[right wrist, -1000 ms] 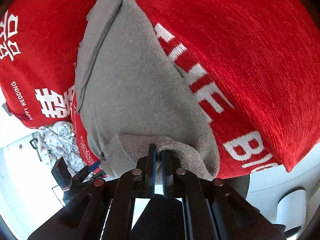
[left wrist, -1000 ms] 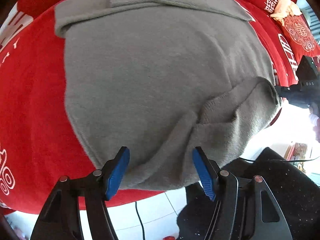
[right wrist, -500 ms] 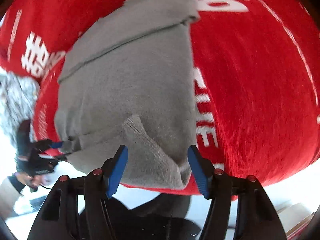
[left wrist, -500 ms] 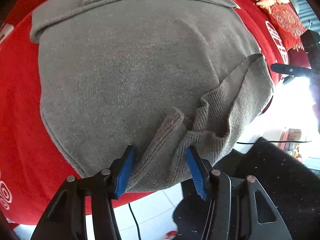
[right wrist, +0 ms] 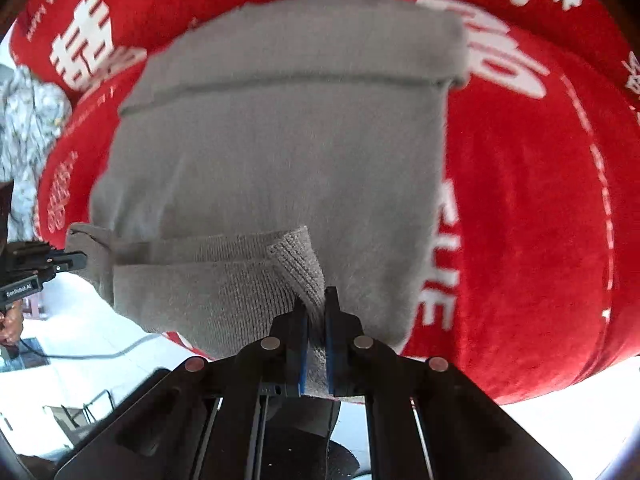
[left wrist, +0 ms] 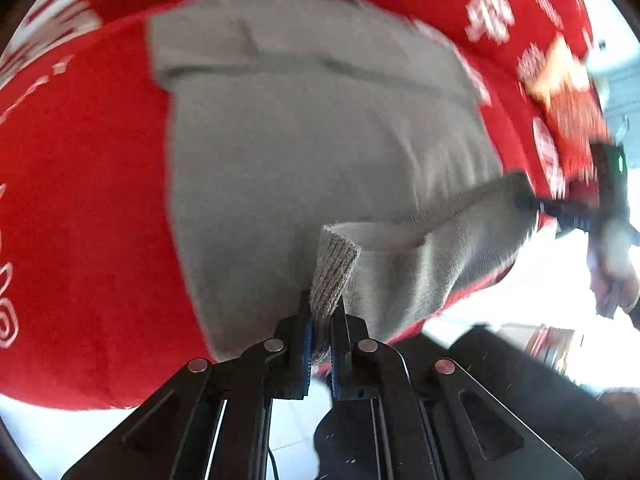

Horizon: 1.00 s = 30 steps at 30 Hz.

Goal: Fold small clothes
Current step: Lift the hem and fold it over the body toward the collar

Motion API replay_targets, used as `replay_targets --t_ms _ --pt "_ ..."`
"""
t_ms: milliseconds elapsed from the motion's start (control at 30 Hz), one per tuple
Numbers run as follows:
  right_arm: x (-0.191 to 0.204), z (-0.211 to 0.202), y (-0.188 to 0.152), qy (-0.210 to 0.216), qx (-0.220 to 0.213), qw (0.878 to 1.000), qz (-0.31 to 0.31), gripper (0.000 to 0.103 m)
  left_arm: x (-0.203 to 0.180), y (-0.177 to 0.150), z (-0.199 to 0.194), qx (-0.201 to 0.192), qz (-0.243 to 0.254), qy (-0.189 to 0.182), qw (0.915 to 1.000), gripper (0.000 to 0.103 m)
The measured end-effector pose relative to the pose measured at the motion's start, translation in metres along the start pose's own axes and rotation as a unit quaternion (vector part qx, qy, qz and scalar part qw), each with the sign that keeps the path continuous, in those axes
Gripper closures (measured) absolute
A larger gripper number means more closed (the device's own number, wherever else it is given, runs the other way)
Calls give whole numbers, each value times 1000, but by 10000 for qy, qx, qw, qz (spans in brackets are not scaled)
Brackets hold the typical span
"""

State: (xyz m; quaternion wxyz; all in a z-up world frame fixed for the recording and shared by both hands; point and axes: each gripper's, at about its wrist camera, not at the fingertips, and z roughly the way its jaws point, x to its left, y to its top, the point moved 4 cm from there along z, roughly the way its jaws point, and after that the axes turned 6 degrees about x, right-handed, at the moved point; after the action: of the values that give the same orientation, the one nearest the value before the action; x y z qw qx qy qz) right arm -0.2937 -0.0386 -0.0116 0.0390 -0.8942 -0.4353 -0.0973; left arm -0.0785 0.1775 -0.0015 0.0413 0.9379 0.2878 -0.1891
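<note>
- Left wrist view, nearest: the left gripper (left wrist: 320,322) points steeply down, its two blue-padded fingers (left wrist: 307,344) pressed together on a ribbed corner of the grey sweater (left wrist: 312,152); the pinched cuff-like edge stands up just above the fingertips.
- A little farther: the ribbed hem (left wrist: 440,248) runs off to the right from that corner, lifted and taut, to the right gripper (left wrist: 524,202), which shows here as a dark, blurred shape at the far end of the hem.
- Beyond the hem: the body of the sweater lies flat on a red blanket (left wrist: 80,200) with white lettering; a fold line crosses the sweater near its far edge.
- Farthest, upper right: a blurred yellow and red patch (left wrist: 560,80) on the blanket; I cannot tell what it is.
- Below the blanket's near edge: pale floor tiles (left wrist: 292,420) and a dark speckled surface (left wrist: 520,400).
- Right wrist view, nearest: the right gripper (right wrist: 316,320) has its blue pads (right wrist: 303,344) clamped on the other ribbed corner of the sweater (right wrist: 280,152), the knit bunched between the fingertips.
- A little farther: the hem (right wrist: 192,248) stretches left to the left gripper (right wrist: 76,260), black, at the picture's left edge, with a hand (right wrist: 10,320) under it.
- Beyond: the sweater lies spread on the blanket (right wrist: 540,200); its far end is folded over along a straight seam.
- Farthest left: a pale patterned cloth (right wrist: 28,132) lies past the blanket's edge.
</note>
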Motion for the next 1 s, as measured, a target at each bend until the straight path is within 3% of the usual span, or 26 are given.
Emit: replay_targets --t_ms 233,500,733,1000 --pt "-3 -63 71 11 -917 9958 -5 96 5 63 -56 -991 -381 36 9943 95" --pt "-16 -87 179 74 -1475 9890 -59 96 10 184 -85 -1764 -593 420 9816 95" --pt "-41 -41 260 183 -1374 9904 7 96 37 268 -48 -1717 -1051 966 9747 95" --pt "-65 31 297 164 -933 9944 476 96 68 301 13 -1381 -1430 1267 9718 95"
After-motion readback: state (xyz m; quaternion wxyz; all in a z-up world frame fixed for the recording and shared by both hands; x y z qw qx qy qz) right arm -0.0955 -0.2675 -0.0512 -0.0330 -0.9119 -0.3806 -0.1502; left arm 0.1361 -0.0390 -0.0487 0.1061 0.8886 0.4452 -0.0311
